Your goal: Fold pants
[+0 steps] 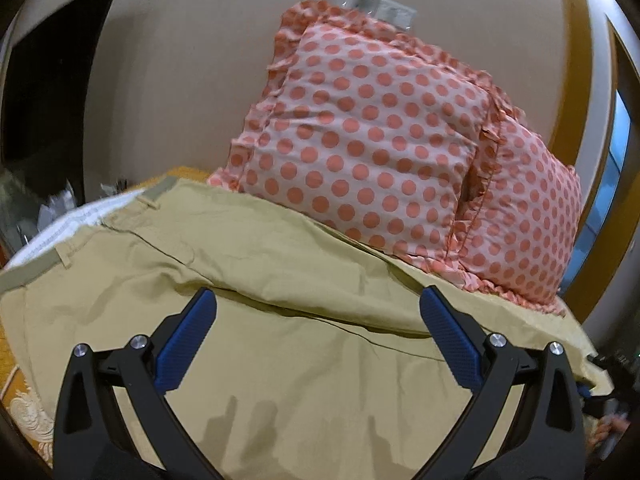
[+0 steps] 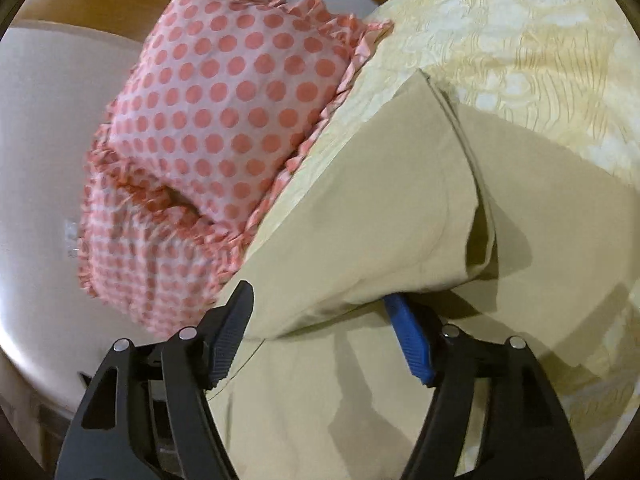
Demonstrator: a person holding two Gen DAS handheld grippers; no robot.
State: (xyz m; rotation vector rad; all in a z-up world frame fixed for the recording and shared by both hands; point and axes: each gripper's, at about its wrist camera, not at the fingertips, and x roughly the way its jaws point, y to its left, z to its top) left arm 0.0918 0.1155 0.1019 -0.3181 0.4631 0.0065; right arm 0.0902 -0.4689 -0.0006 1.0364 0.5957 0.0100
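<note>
Khaki pants (image 1: 248,264) lie spread on a bed, waistband at the far left. My left gripper (image 1: 318,308) hovers open over the middle of the pants, holding nothing. In the right wrist view a folded-over leg of the pants (image 2: 380,216) rests between and over the wide-open fingers of my right gripper (image 2: 320,304). Its right blue pad (image 2: 408,336) is under the fold, and its left finger (image 2: 232,320) is at the fold's edge. The jaws are not closed on the cloth.
Two pink polka-dot pillows (image 1: 372,136) lean against the beige headboard (image 1: 180,80) just behind the pants; they also show in the right wrist view (image 2: 224,112). A yellow patterned bedspread (image 2: 532,52) covers the bed. A dark opening (image 1: 52,92) lies at the left.
</note>
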